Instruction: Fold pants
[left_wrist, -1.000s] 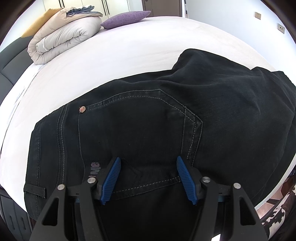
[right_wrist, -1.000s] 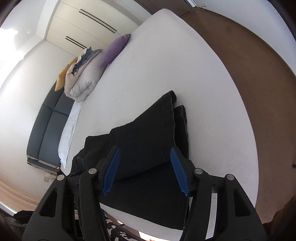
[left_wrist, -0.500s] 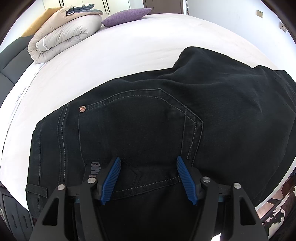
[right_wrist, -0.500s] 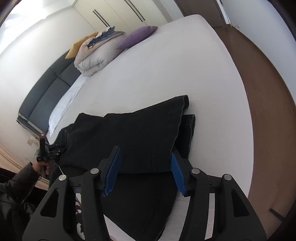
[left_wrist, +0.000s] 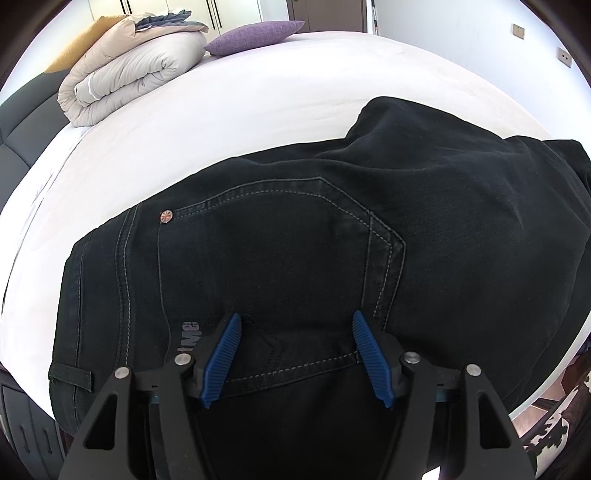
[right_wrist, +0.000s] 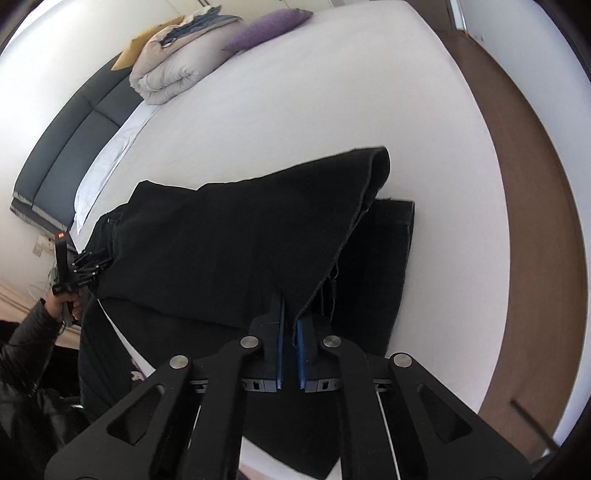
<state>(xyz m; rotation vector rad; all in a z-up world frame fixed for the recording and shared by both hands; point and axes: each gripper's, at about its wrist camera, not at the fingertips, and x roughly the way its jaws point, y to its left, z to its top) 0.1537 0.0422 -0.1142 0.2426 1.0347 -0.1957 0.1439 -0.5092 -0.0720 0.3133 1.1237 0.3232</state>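
Black jeans (left_wrist: 295, 240) lie on the white bed (left_wrist: 258, 92), back pocket up. My left gripper (left_wrist: 295, 325) rests over the pocket near the waist, open, its blue pads wide apart with flat denim between them. In the right wrist view the jeans (right_wrist: 221, 251) stretch across the bed's near edge, one leg doubled over the other leg (right_wrist: 376, 258). My right gripper (right_wrist: 290, 317) is shut on the hem corner of the upper leg, which rises slightly off the lower one. The left gripper (right_wrist: 86, 266) also shows far left at the waist, held by a hand (right_wrist: 61, 306).
A rolled beige duvet (left_wrist: 129, 70) and a purple pillow (left_wrist: 255, 31) sit at the bed's far end, by a dark headboard (right_wrist: 74, 140). Brown wooden floor (right_wrist: 535, 184) runs along the bed's right side. White sheet stretches beyond the jeans.
My right gripper's jaws closed from wide apart onto the upper leg's hem, and the gripper rolled and shifted along the bed edge. The left gripper stayed put.
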